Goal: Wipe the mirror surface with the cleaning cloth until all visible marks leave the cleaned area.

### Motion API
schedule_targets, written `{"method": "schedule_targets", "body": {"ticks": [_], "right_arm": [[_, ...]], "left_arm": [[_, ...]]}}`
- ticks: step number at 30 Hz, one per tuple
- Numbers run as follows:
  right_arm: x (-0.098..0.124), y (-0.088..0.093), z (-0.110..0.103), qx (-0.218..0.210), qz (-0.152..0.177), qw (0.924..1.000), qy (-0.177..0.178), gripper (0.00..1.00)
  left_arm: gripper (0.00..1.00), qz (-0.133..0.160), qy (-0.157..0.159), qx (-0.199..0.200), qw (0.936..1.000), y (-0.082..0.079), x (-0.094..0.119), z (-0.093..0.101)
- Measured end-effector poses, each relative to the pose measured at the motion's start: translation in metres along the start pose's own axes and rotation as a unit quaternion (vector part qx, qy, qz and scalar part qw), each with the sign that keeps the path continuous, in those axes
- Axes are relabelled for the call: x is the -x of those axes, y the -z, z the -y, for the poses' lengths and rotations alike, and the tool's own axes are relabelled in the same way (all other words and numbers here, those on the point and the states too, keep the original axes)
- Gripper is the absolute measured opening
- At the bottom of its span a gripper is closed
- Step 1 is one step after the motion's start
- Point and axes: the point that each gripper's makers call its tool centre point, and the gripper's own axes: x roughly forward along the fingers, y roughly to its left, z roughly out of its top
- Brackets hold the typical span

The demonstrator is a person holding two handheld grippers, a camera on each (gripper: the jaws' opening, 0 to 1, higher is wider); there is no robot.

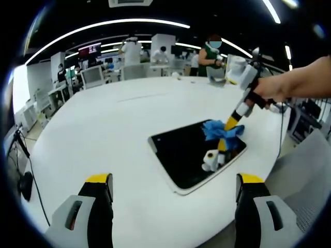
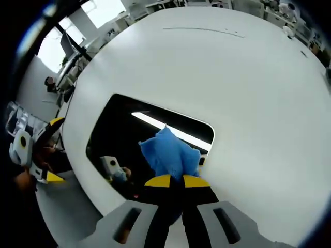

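All around the work area is a big open office-like room: long strip lights (image 1: 129,23) curve across a dark ceiling, a bright window sits at the far left, and desks, chairs and monitors stand along the back, where several people (image 1: 209,54) are on their feet.

In the middle stands the large round white surface (image 1: 103,134), bare and glossy apart from a thin seam line across its far part.

On the surface, toward the near right edge as seen in the left gripper view, lies the mirror (image 1: 191,152), a dark rounded rectangle with a pale rim, flat on its back. In the right gripper view the mirror (image 2: 119,134) reflects a ceiling light as a bright streak.

The left gripper (image 1: 173,191) hangs over the near edge of the surface, its yellow-tipped jaws spread wide with nothing between them, well short of the mirror.

The right gripper (image 2: 172,178) is clamped on the cleaning cloth (image 2: 168,152), a crumpled blue bunch pressed onto the glass near the mirror's far right corner. In the left gripper view a person's hand (image 1: 274,88) holds that gripper slanting down to the cloth (image 1: 220,129).
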Motion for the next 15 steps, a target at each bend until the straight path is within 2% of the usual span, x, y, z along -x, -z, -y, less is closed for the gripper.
{"method": "schedule_targets", "body": {"ticks": [13, 15], "right_arm": [[0.004, 0.006, 0.020, -0.011, -0.001, 0.9994, 0.033, 0.01], [0.004, 0.008, 0.022, -0.020, 0.001, 0.9994, 0.028, 0.01]], "left_arm": [[0.99, 0.002, 0.001, 0.000, 1.0000, 0.000, 0.000, 0.000], [0.99, 0.002, 0.001, 0.000, 1.0000, 0.000, -0.001, 0.000]]}}
